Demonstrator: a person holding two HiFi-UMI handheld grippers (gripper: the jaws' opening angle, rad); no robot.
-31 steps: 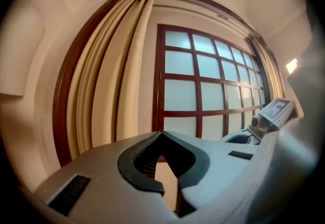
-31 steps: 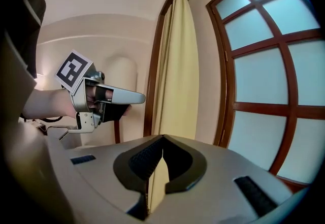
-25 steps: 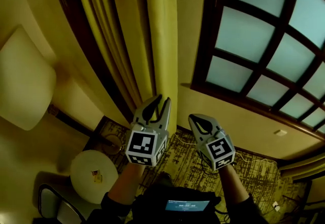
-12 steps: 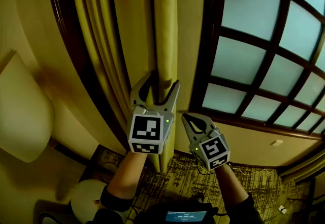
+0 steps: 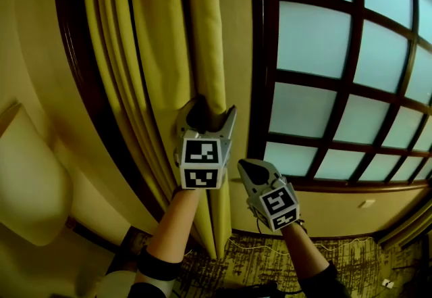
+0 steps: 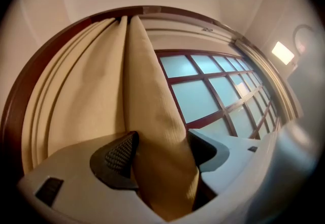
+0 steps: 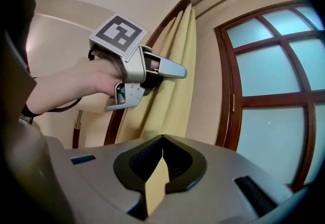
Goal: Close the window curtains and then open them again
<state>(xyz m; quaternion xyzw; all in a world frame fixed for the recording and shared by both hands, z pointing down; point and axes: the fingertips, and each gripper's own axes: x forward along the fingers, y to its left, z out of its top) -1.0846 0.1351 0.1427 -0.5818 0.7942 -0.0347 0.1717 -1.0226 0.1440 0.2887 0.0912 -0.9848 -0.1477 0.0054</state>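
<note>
Jaws of left gripper (image 5: pixel 212 111) have just spread around fold of yellow pleated fabric curtain (image 6: pixel 152 96) (right gripper (image 5: pixel 244 168) is pressed together), so pinching probably comes next.

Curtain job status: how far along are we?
Done: nothing visible. The curtain hangs bunched left of the uncovered window. In hand: the left gripper, whose jaws have just been opening, straddles the curtain's edge fold unclamped; the right gripper is shut beside it. Left: apparently pull it closed, then open again.
</note>
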